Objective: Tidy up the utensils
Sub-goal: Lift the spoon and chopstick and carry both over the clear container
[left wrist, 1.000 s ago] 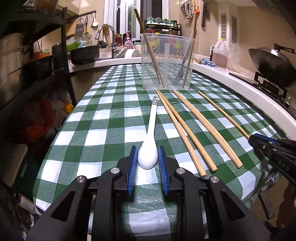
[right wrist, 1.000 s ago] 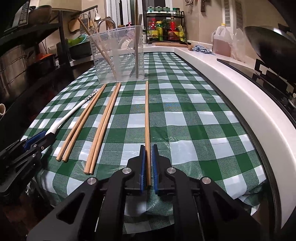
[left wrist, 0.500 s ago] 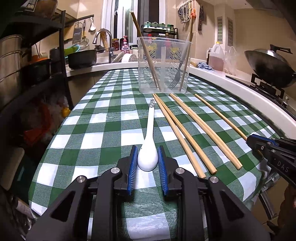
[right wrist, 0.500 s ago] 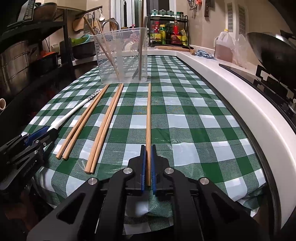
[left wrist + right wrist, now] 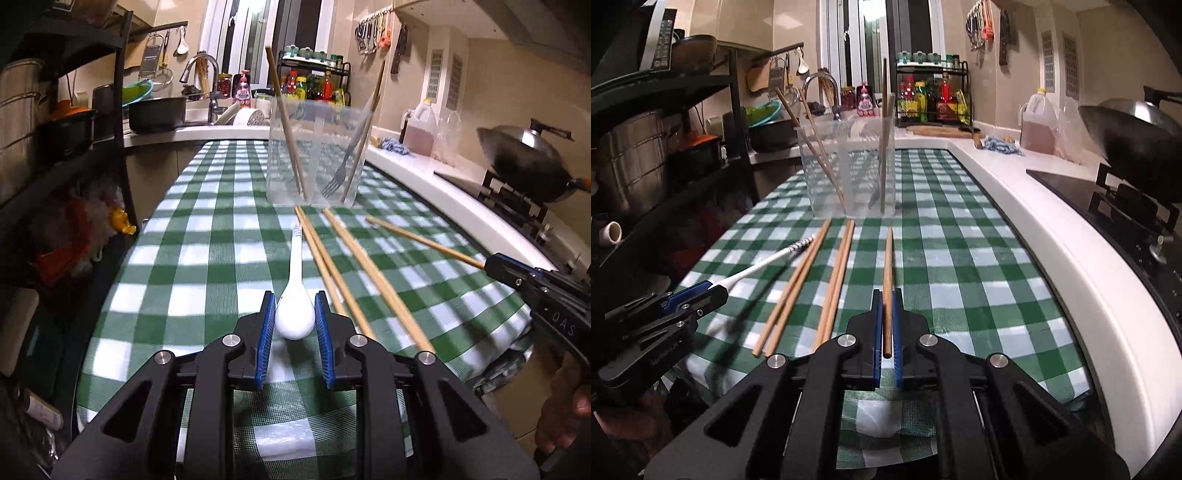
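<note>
My left gripper [image 5: 295,314] is shut on the bowl of a white spoon [image 5: 295,295], whose handle points toward a clear plastic cup [image 5: 314,151]. The right wrist view has the same spoon [image 5: 764,264] lifted off the cloth in the left gripper [image 5: 714,290]. My right gripper [image 5: 887,295] is shut on a single wooden chopstick [image 5: 887,266], raised above the checked cloth; it also shows as the chopstick [image 5: 424,240] in the right gripper [image 5: 493,263] from the left. Several more chopsticks [image 5: 812,280] lie on the cloth. The cup [image 5: 849,166] holds chopsticks and a fork [image 5: 338,173].
A green and white checked cloth [image 5: 207,251] covers the table. A white counter [image 5: 1071,236] runs along the right, with a stove and a wok [image 5: 1134,129]. Dark shelves [image 5: 66,110] with pots stand at the left. A sink and bottles are at the back.
Both grippers have risen from the cloth, the left with the spoon and the right with the chopstick. The right jaws closed fully on the chopstick.
</note>
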A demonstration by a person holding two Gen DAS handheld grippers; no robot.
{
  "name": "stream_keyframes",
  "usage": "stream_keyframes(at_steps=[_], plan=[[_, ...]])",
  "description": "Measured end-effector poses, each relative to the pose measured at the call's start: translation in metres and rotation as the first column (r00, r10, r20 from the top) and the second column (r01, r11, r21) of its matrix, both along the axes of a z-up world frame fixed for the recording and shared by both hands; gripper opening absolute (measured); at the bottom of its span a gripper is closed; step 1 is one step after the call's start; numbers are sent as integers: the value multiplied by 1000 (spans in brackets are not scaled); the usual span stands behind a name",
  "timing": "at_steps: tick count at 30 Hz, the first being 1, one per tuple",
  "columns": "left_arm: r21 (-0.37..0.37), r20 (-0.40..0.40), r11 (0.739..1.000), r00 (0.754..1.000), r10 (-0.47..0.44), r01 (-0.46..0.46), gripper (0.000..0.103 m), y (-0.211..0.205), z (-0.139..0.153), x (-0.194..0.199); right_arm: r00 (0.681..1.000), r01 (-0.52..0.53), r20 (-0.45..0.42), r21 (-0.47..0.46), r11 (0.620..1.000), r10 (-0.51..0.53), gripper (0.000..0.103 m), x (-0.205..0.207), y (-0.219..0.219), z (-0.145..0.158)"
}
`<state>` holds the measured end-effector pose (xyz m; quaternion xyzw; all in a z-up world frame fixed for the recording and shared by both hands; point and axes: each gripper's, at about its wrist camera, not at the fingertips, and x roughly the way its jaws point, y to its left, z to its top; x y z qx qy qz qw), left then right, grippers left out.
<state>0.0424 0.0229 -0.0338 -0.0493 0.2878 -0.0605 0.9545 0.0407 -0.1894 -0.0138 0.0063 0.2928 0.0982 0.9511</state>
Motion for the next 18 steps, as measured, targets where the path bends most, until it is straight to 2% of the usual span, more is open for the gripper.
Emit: stream_keyframes(at_steps=[9,18], plan=[[16,98,1000,995,-15,14,22,1,51,3,997,-13,71,22,1000,11,5,-2,-2,43],[40,156,999,988,-19,13,22,5,89,34,996,-26,82,51,998,22,5,23,-9,84]])
